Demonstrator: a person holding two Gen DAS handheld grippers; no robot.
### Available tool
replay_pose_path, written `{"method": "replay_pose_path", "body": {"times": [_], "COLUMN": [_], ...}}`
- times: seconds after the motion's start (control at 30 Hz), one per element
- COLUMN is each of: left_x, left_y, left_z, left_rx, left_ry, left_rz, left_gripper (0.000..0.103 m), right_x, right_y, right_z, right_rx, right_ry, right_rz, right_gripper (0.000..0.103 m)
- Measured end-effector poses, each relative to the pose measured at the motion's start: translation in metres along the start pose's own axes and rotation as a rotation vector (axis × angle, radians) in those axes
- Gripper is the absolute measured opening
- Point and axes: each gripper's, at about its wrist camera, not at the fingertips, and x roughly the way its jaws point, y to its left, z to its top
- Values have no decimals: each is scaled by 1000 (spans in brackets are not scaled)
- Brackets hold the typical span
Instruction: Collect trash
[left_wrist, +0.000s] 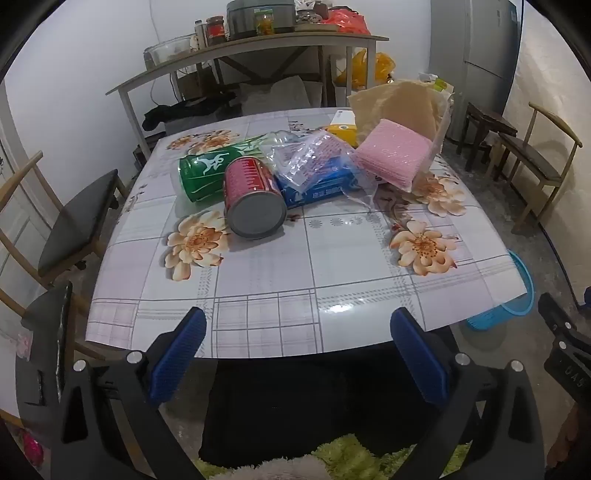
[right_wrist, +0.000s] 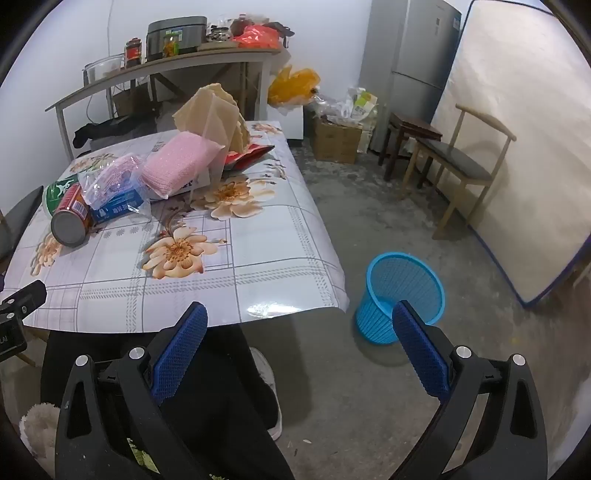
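A pile of trash lies on the far half of the floral table (left_wrist: 295, 266): a red can (left_wrist: 253, 197) on its side, a green can (left_wrist: 203, 173) behind it, a blue packet (left_wrist: 321, 186) under clear plastic wrap (left_wrist: 306, 158), a pink sponge pack (left_wrist: 393, 157), and tan paper sheets (left_wrist: 395, 101). The pile also shows in the right wrist view, with the red can (right_wrist: 72, 218) and the pink pack (right_wrist: 177, 166). A blue mesh bin (right_wrist: 400, 291) stands on the floor right of the table. My left gripper (left_wrist: 297, 332) is open at the table's near edge. My right gripper (right_wrist: 299, 325) is open, off the table's near right corner.
Chairs stand left of the table (left_wrist: 77, 221) and at the right wall (right_wrist: 458, 162). A cluttered shelf (left_wrist: 251, 48) is behind the table. A fridge (right_wrist: 410, 66), a leaning mattress (right_wrist: 517, 155), a stool and a cardboard box (right_wrist: 336, 142) line the right side.
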Motion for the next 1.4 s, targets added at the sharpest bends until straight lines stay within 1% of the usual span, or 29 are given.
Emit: {"method": "replay_pose_path", "body": {"times": [0.47,0.6,0.67,0.83,0.93,1.4], "left_x": [0,2,2,2,2,3], "left_y": [-5,-7,0,1,2,4], "left_z": [-1,3,3,3,3,3], "left_rx": [-4,-7,-16,-16,-19,-22], "left_ry": [9,16,14,13,12,11], "left_rz": [-2,0,-11,-12,-12,-10], "left_gripper": [98,98,98,98,98,98], "right_x": [0,1,1,1,0,-3], "right_y": [-1,-1,-1,-1,0,0], "right_z": [1,1,0,-5,3,2], "right_rx": [8,9,10,9,10,14], "right_ry": [-2,-3,-2,-5,-5,-7], "right_rz": [7,8,9,10,10,14], "right_gripper": [95,95,95,95,95,95]}}
